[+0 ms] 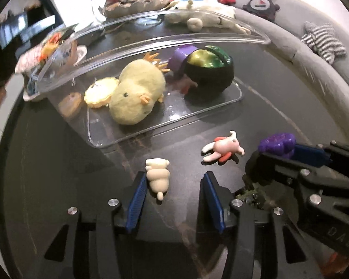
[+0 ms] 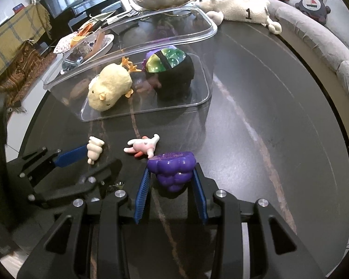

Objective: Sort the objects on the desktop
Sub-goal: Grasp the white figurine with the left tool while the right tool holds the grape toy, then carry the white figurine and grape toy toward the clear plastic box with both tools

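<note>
Purple and glossy, the grape toy (image 2: 173, 171) sits between the blue pads of the right gripper (image 2: 172, 181), which look closed against its sides, with the toy low over the dark table (image 2: 256, 139); whether it is lifted clear cannot be told. A slip is judged likely, since the lobed, slick surface gives the flat pads little to bite on. The left gripper (image 1: 174, 193) is held wide open, the cream figurine (image 1: 157, 176) lying on the table just beside its left pad and unheld. If closed off-centre, the figurine could be pushed aside rather than caught. The pink rabbit figurine (image 1: 223, 150) lies loose between the two tools and could be knocked. The clear bin (image 1: 235, 93) already holds a yellow plush (image 1: 137, 93) and a black pouch (image 1: 211, 74).
</note>
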